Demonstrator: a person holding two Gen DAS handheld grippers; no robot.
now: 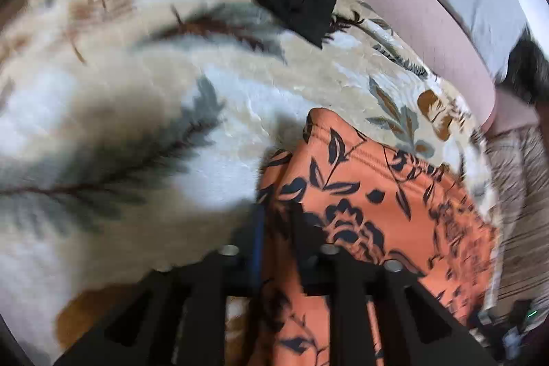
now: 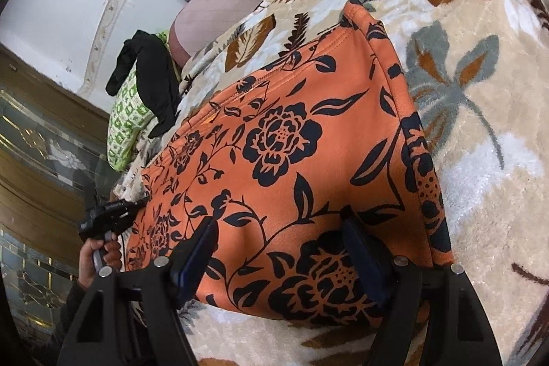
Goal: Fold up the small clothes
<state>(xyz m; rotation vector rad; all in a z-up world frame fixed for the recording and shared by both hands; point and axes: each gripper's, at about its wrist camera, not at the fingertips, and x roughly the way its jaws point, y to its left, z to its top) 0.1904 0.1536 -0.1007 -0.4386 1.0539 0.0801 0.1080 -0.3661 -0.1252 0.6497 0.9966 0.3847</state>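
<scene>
At the far left of the right wrist view, beyond a dark wooden cabinet with patterned glass panels [image 2: 37, 139], a person's hand [image 2: 99, 258] grips the handle of the left gripper [image 2: 139, 203], whose tip meets the left edge of the orange garment printed with black flowers and leaves [image 2: 284, 160]. In the blurred left wrist view its narrow jaws pinch a gathered fold of that fabric. The garment lies spread on a cream plush blanket patterned with grey and brown leaves [image 2: 480, 126], and looks already doubled over, with stitched hems along the far edge. The right gripper [image 2: 278, 239] stands wide over the near edge, one pad on either side of a stretch of cloth, apparently not pressing.

Risks, as I judge them: the pinch holds only a small bunch of slippery-looking fabric, so a fast pull could let it slip out or drag the whole piece askew, since the other side is not pinned. The plush pile might also cling and wrinkle the lower layer. Behind, a limp black cloth [image 2: 151, 81] drapes over a green-and-white patterned pillow [image 2: 127, 126] near the edge, close enough for a sweeping fold to snag.

No brand, label or legible writing shows anywhere
</scene>
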